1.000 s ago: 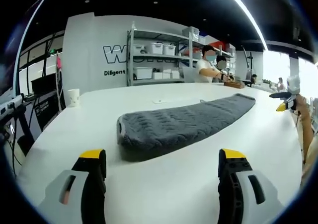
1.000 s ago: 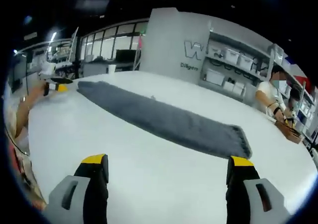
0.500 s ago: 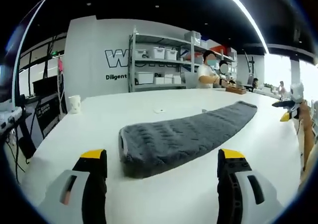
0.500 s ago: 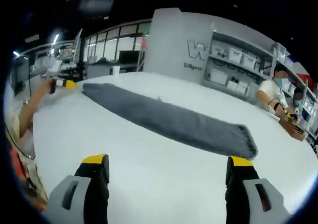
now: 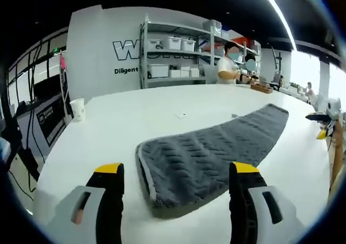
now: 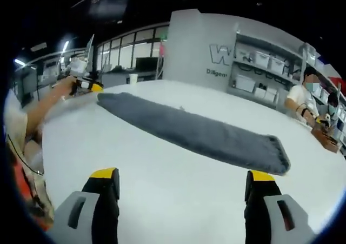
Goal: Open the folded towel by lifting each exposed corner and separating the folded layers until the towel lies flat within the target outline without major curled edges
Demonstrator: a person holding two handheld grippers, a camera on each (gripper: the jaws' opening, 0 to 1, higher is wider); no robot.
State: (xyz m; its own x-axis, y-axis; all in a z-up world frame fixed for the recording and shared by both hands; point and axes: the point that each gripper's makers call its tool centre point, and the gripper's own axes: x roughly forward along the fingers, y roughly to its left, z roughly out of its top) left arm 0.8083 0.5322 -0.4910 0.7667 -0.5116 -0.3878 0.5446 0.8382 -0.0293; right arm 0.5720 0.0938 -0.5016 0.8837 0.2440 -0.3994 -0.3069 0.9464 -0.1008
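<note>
the grey towel (image 5: 216, 152) lies folded into a long narrow strip on the white table (image 5: 130, 114), its ribbed top layer showing and a paler edge along the near end. in the left gripper view that near end sits between the two yellow-tipped jaws of the left gripper (image 5: 175, 173), which stand wide apart and hold nothing; whether a jaw touches the cloth cannot be told. the strip runs away to the far right of that view.

in the right gripper view the towel (image 6: 200, 136) stretches across the table (image 6: 178, 200) from far left to right, well apart from the right gripper (image 6: 181, 176), whose jaws are also spread wide and empty, over bare table.

a paper cup (image 5: 78, 109) stands near the left edge of the table. behind it are a grey wall with lettering (image 5: 127, 52) and a shelf unit (image 5: 178, 54) carrying white bins. a person (image 5: 227, 71) in a white top is at the far end of the table.
</note>
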